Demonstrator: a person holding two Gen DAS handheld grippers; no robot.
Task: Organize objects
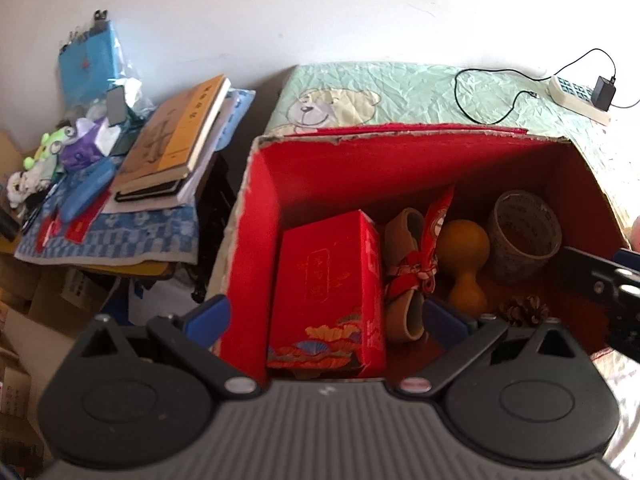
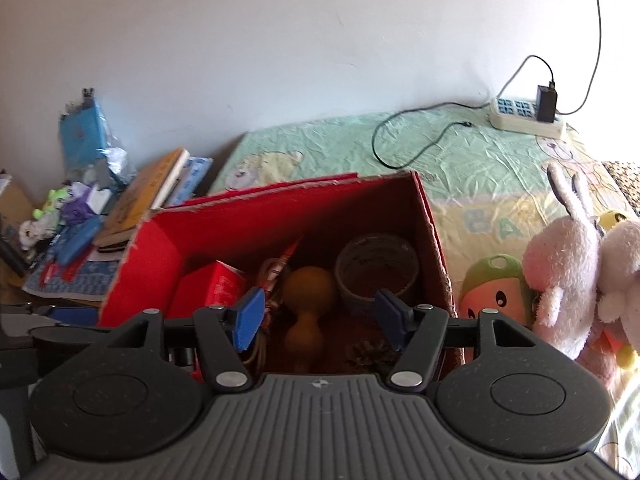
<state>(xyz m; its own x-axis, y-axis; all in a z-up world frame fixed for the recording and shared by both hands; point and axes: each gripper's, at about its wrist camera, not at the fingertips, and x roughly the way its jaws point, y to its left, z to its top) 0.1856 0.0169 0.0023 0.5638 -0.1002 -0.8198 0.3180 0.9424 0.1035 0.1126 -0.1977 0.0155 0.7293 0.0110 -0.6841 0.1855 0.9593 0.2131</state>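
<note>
The left gripper [image 1: 326, 316] hangs with fingers spread and empty over the red box [image 1: 256, 216]. Inside stand a red carton [image 1: 326, 280], a red-tied bundle [image 1: 412, 276], a yellow gourd [image 1: 464, 256], a tape roll [image 1: 524, 232] and a pinecone [image 1: 522, 310]. Only this view shows the carton's gold print.

The right gripper [image 2: 320, 316] is likewise released wide, holding nothing, above the same box. Only here, plush toys [image 2: 560, 276] lie beside it on the bedsheet [image 2: 340, 144].
</note>
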